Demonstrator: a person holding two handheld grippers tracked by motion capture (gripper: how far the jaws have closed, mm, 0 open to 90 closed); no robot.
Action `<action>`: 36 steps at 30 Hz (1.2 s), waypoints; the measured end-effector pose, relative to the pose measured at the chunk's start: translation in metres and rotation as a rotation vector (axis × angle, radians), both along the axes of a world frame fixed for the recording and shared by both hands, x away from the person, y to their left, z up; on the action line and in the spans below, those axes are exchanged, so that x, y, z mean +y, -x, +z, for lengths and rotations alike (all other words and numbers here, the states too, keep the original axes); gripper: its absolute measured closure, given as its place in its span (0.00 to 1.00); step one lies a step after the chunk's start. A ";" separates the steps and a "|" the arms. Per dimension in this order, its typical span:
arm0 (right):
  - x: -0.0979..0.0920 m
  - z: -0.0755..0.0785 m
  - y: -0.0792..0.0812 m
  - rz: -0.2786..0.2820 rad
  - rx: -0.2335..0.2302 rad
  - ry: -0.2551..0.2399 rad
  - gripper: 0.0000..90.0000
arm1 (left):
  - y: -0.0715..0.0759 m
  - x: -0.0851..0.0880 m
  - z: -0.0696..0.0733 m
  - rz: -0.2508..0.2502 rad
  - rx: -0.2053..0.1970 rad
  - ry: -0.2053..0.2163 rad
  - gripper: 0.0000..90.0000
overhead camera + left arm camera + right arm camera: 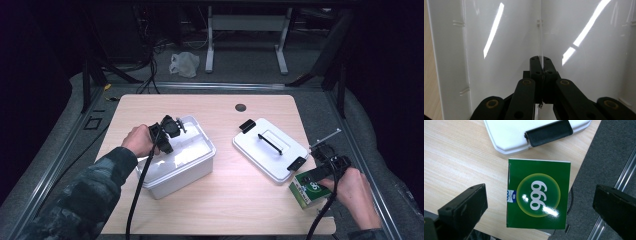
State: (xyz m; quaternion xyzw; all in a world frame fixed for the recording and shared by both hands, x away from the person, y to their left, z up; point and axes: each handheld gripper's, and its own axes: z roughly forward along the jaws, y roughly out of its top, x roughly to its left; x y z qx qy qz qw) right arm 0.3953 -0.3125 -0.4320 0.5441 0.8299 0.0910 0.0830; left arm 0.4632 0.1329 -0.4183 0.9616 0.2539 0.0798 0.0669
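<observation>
high view looks down on the whole table (pixel 165 105); right gripper view hangs close over its green box (pixel 538 193).

My left gripper (pixel 168 131) is black, its linked arms pinned with brass-ringed rivets; my right gripper (pixel 539 205) carries blocky matte-black jaws; a black cable trails from each; my left sleeve (pixel 80 195) is dark camouflage cloth.
</observation>
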 end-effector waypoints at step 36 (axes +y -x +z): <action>0.005 -0.008 -0.003 0.025 0.024 0.014 0.00 | 0.069 -0.133 -0.001 -0.511 -0.019 0.066 0.99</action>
